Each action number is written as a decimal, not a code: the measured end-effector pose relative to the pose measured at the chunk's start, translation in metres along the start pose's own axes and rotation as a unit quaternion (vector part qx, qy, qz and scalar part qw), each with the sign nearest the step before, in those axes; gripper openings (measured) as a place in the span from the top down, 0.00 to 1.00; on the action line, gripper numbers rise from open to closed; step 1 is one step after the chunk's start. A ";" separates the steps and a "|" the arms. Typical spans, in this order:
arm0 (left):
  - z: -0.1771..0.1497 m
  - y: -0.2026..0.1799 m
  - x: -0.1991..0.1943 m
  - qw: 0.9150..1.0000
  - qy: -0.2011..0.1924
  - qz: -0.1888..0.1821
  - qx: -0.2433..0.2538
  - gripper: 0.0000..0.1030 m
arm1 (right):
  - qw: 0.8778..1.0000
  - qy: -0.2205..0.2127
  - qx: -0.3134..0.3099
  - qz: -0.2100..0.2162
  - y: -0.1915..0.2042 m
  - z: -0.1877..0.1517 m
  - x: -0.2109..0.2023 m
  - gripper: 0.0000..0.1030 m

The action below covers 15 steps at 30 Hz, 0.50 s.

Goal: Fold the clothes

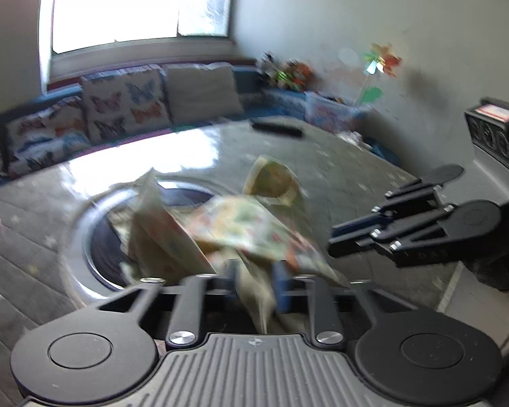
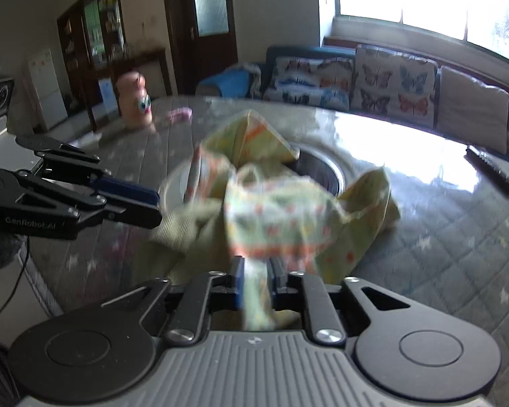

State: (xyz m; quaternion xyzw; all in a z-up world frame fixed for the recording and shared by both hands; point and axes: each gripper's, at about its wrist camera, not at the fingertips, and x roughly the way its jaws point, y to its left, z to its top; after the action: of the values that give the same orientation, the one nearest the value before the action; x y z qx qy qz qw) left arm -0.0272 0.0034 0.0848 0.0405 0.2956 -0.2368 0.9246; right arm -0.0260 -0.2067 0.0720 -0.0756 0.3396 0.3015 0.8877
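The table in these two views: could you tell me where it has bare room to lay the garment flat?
The quilted table looks bare on its right part, between the garment and the dark remote. The near-left stretch below the pink jar also looks free. The middle is crowded: the round inset lies under the cloth, which both grippers pinch.

Both wrist views look forward, close over the table [image 1: 339,169], sharing the garment [image 2: 281,210] at centre frame.
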 end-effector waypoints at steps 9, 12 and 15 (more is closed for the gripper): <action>0.057 0.045 0.039 0.994 -0.033 0.094 -0.044 0.39 | 1.000 -0.006 -0.011 0.010 0.001 0.032 0.055 0.76; 0.071 0.055 0.063 0.993 -0.022 0.108 -0.041 0.39 | 1.000 0.001 -0.019 0.015 0.005 0.039 0.076 0.71; 0.075 0.062 0.089 0.992 -0.002 0.120 -0.035 0.41 | 0.999 0.008 -0.027 0.020 0.009 0.047 0.097 0.69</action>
State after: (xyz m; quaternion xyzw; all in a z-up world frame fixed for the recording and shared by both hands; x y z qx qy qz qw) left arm 0.1042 0.0053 0.0923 0.0427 0.2953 -0.1135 0.9477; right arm 0.0516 -0.1364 0.0448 -0.0949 0.3396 0.3281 0.8764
